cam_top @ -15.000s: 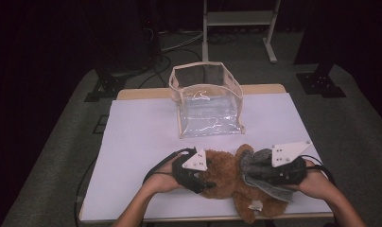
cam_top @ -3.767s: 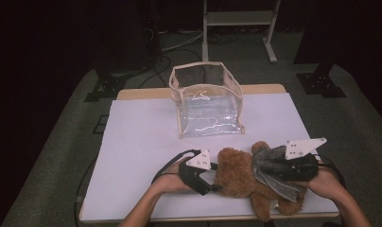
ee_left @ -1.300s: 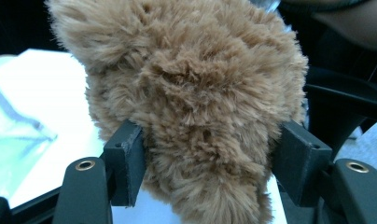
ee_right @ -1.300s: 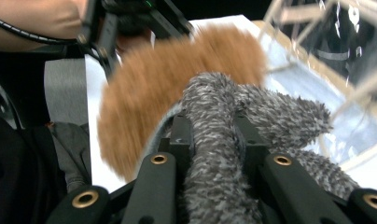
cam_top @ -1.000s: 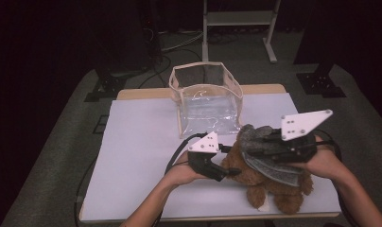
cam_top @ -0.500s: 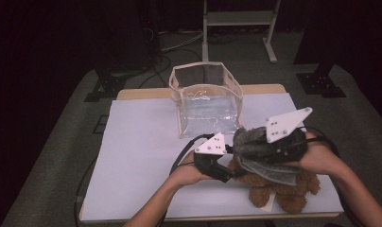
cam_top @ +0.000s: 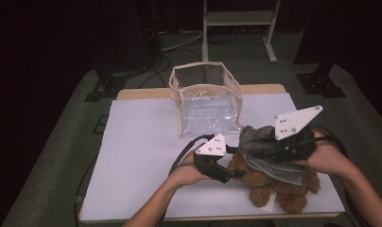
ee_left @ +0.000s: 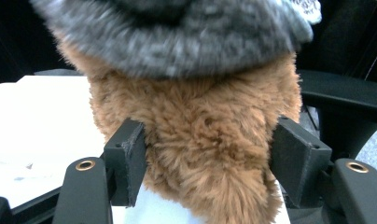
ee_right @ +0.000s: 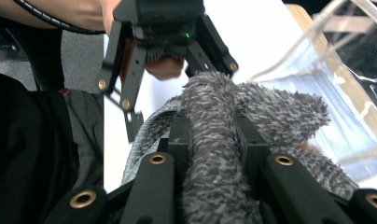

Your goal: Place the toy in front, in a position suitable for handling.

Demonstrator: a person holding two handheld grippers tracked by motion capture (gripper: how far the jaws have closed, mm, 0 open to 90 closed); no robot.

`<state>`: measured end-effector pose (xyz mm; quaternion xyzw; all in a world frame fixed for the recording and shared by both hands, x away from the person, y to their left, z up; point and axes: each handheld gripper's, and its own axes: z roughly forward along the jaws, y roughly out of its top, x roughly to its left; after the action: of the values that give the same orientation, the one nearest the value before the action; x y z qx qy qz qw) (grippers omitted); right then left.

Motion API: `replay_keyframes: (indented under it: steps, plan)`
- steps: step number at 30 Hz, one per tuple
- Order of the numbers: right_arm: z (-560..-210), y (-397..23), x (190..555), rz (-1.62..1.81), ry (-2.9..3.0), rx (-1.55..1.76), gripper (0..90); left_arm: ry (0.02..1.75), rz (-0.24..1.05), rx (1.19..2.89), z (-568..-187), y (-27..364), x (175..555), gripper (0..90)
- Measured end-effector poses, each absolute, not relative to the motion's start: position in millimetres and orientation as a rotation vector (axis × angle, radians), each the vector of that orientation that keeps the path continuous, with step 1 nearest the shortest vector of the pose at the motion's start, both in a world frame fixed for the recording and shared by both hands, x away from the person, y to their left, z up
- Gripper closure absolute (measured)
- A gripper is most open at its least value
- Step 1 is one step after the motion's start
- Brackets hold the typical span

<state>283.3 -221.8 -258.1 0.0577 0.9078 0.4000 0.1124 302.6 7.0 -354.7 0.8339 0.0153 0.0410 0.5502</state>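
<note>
We are viewing a brown teddy bear lying at the near right of the white worktop, in front of the clear plastic bag. Its long axis is running from far left to near right, legs pointing toward the near edge and the upper body toward the bag. A grey knitted garment is sitting over its upper part. The left gripper is grasping a brown furry part of the bear between its pads, the jaws having just widened slightly. The right gripper is clenching a fold of the grey garment. Compared with a second ago, we are seeing the right gripper and garment sitting lower and the bear shifted slightly left.
</note>
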Motion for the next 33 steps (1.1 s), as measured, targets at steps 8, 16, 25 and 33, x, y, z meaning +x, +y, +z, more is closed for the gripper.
replay_keyframes:
  steps: [8, 16, 25, 33]
  plan:
    - [-267, -234, 283, 1.287, 2.617, 0.205, 71.4, 0.031, 0.120, 2.007, -357, 14, 304, 33.5]
    - [-309, -299, 290, 1.452, 2.526, 0.481, 71.3, 0.056, 0.132, 2.047, -367, 20, 303, 32.7]
    - [-349, -285, 298, 1.456, 2.568, 0.498, 71.3, 0.131, 0.110, 2.123, -394, 47, 301, 32.6]
    - [-357, -249, 299, 1.292, 2.636, 0.412, 70.6, 0.114, 0.169, 2.122, -389, 60, 294, 29.7]
